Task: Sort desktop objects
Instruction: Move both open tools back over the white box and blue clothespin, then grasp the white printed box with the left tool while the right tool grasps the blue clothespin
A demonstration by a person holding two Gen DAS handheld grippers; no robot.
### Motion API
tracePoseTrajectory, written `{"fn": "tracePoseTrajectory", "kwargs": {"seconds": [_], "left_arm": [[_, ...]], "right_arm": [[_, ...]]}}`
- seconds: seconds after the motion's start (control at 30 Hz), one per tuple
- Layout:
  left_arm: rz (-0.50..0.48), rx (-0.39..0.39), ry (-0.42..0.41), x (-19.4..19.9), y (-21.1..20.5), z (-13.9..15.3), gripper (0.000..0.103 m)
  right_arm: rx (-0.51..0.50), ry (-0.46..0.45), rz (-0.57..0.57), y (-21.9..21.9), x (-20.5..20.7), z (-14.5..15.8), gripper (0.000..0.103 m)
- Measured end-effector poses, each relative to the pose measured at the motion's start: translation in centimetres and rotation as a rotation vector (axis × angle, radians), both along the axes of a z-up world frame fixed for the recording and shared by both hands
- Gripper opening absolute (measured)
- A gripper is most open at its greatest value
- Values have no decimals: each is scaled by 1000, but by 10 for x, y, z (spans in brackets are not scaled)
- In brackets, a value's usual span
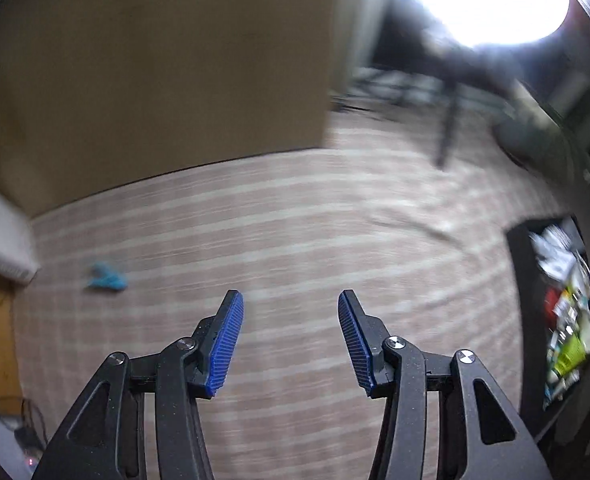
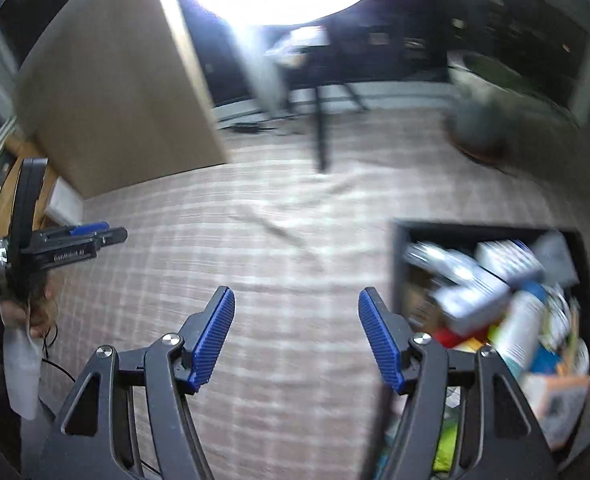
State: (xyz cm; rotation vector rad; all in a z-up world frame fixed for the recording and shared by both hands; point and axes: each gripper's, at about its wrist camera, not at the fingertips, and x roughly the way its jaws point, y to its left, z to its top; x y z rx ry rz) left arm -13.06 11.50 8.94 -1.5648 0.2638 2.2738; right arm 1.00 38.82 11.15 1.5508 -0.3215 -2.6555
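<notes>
Lying on the checked tablecloth (image 1: 295, 240), far left of the left gripper (image 1: 291, 336), is a small turquoise object (image 1: 107, 278); blur hides its shape, though its long axis seems to run left to right. Both claws stand open and hold nothing: left gripper and right gripper (image 2: 297, 334) alike, blue ribbed pads spread. A black bin (image 2: 401, 272) at the right of the cloth is crowded with boxes, packets and a white bottle (image 2: 521, 328) lying aslant. A brown cardboard box (image 1: 155, 72) stands at the far left.
</notes>
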Motion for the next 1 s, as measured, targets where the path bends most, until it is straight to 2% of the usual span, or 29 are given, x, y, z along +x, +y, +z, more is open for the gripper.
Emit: {"fn": "tracePoseTrajectory", "kwargs": {"seconds": [0.03, 0.2, 0.3, 0.5, 0.7, 0.83, 1.0], "left_arm": [[29, 0, 2, -6, -16, 0, 55], [175, -22, 15, -31, -95, -3, 57], [262, -13, 9, -44, -142, -6, 62], [394, -12, 17, -63, -209, -17, 66], [513, 8, 7, -79, -256, -33, 66], [566, 14, 6, -92, -277, -43, 67], [622, 20, 4, -109, -295, -56, 70]], "right_arm": [[0, 0, 31, -15, -10, 0, 63], [10, -6, 163, -86, -52, -5, 63], [8, -20, 232, -127, -74, -11, 63], [23, -55, 370, -202, -115, -26, 63], [39, -82, 496, -275, -148, -44, 63], [69, -110, 579, -323, -166, -67, 63], [90, -138, 629, -363, -185, -94, 63]]}}
